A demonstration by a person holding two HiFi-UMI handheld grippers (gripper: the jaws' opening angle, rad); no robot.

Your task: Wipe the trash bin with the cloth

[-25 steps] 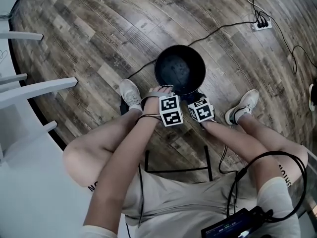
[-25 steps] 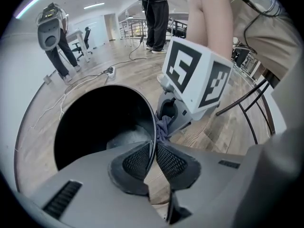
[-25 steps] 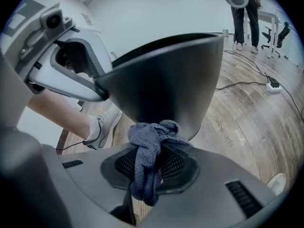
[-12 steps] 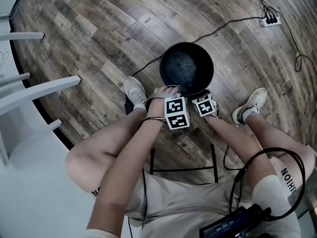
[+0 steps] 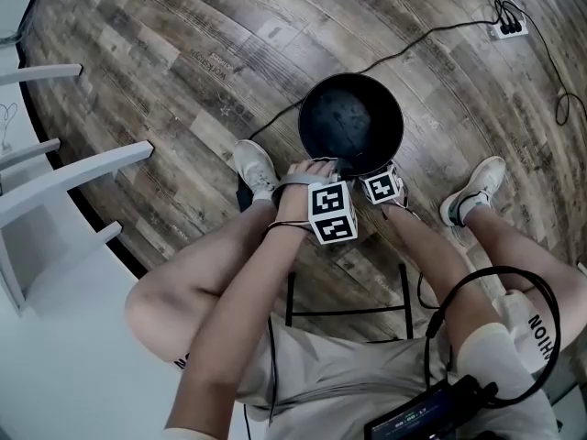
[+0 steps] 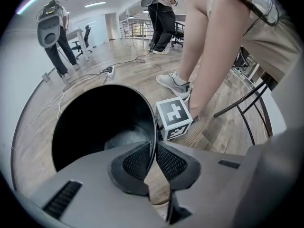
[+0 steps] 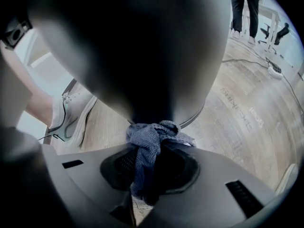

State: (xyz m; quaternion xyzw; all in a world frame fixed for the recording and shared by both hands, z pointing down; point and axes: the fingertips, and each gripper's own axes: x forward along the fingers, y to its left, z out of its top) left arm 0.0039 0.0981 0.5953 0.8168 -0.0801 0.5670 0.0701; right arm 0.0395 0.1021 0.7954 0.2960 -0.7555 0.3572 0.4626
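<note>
The wooden floor (image 5: 183,81) looks smooth, so the black trash bin (image 5: 351,117), standing upright on it between the person's shoes (image 5: 254,168), may slide or tip if the wiping push outweighs the hold on it. That hold is thin. The left tool (image 6: 154,156) is clamped on the bin's rim alone, one jaw inside and one outside, and a sideways shove could pry the rim free. The right tool (image 7: 149,163) is closed on the blue-grey cloth (image 7: 152,137), which is bunched and pressed against the bin's outer wall low down. Only a small wad stands out past the jaws, so I judge the hard tips could scrape the wall, or friction could drag the cloth loose.
</note>
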